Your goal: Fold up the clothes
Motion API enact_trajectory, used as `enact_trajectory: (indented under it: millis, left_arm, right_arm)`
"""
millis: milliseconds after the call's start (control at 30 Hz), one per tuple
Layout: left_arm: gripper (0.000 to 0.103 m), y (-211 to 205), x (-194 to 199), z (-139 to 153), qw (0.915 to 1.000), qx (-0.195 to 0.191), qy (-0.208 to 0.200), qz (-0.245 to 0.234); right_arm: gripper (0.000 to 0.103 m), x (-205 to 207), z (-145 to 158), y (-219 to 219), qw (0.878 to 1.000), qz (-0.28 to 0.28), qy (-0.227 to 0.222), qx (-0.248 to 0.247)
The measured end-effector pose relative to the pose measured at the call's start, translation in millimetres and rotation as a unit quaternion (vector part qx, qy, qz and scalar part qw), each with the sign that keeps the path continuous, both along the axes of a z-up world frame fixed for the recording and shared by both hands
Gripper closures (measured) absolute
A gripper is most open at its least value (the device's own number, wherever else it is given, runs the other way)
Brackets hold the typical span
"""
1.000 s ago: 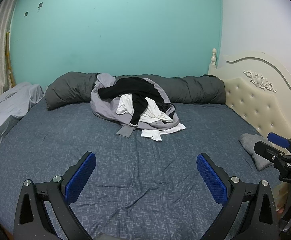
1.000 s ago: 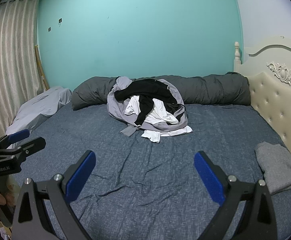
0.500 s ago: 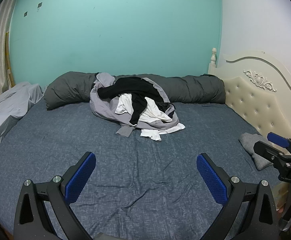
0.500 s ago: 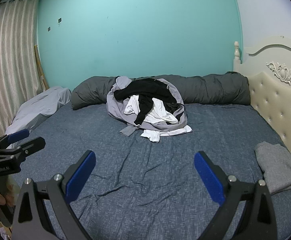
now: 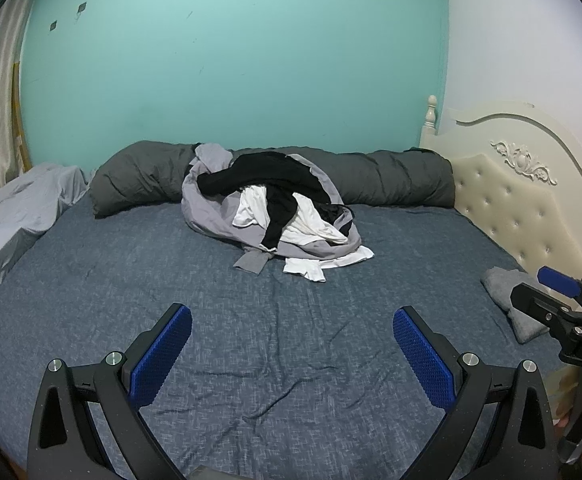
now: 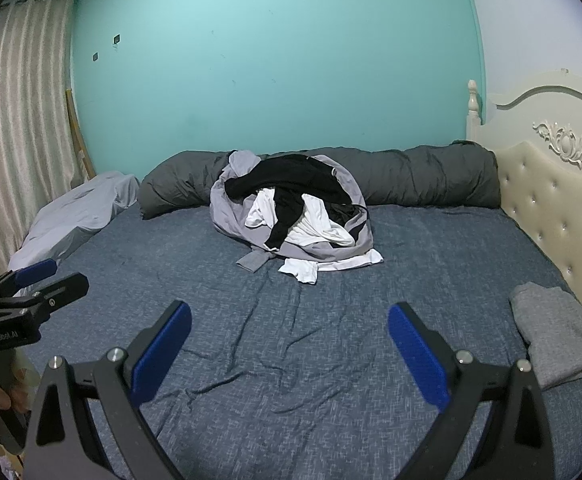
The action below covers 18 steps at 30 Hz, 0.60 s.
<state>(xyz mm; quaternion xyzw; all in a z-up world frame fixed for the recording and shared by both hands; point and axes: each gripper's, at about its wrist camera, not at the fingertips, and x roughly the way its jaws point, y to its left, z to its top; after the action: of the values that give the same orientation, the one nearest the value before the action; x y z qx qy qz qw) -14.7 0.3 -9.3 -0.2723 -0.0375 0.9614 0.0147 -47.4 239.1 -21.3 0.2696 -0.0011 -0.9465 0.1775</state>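
Observation:
A heap of unfolded clothes (image 5: 271, 208) (image 6: 291, 208), grey, black and white, lies at the far middle of the blue bed (image 5: 291, 320). One folded grey garment (image 6: 555, 332) (image 5: 503, 288) rests at the bed's right side by the headboard. My left gripper (image 5: 291, 344) is open over the near part of the bed, nothing between its blue pads. My right gripper (image 6: 289, 340) is open too, equally far from the heap. Each gripper shows at the edge of the other's view.
A rolled dark grey duvet (image 5: 391, 176) runs along the teal wall behind the heap. A light grey sheet (image 5: 19, 208) is bunched at the left. The cream tufted headboard (image 6: 559, 208) bounds the right side. Curtains (image 6: 15, 120) hang at the left.
Both views have shifted very slightly; the heap sits a touch further left in frame. Neither gripper has changed its opening.

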Motion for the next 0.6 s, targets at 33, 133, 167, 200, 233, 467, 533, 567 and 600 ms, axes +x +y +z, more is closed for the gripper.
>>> enact_trajectory:
  millis: [33,133,167,200,233,467,533,567,600]
  left_arm:
    - [0.001,-1,-2,-2,1.0,-0.001,0.0,0.001]
    - [0.001,-3,-11,-7,1.0,-0.004,-0.002,0.006]
    - [0.001,-5,-15,-9,1.0,-0.003,-0.003,0.007]
    - [0.001,-7,-20,-12,1.0,0.0,-0.004,0.008]
    - [0.001,-9,-25,-15,0.9999,0.002,-0.005,0.01]
    - [0.001,-28,-67,-43,0.9994,0.016,-0.011,0.028]
    - [0.001,-38,-84,-57,0.9988,0.025,-0.017,0.038]
    - [0.001,-43,-93,-64,0.9983,0.03,-0.021,0.044]
    - [0.001,-49,-101,-71,0.9979,0.034,-0.024,0.05]
  right_arm:
    - [0.004,-2,-2,0,1.0,-0.001,-0.001,0.0]
    - [0.004,-12,-10,0,1.0,-0.001,-0.008,0.001]
    - [0.004,-16,-13,0,1.0,-0.002,-0.011,0.001]
    - [0.004,-21,-17,0,1.0,-0.001,-0.014,0.001]
    - [0.004,-27,-22,-1,1.0,0.001,-0.018,0.0]
    - [0.004,-78,-53,-6,0.999,0.007,-0.036,-0.008]
    - [0.004,-99,-64,-11,0.999,0.011,-0.043,-0.008]
    - [0.004,-109,-69,-15,0.999,0.013,-0.045,-0.008]
    - [0.004,-119,-74,-18,0.999,0.016,-0.046,-0.007]
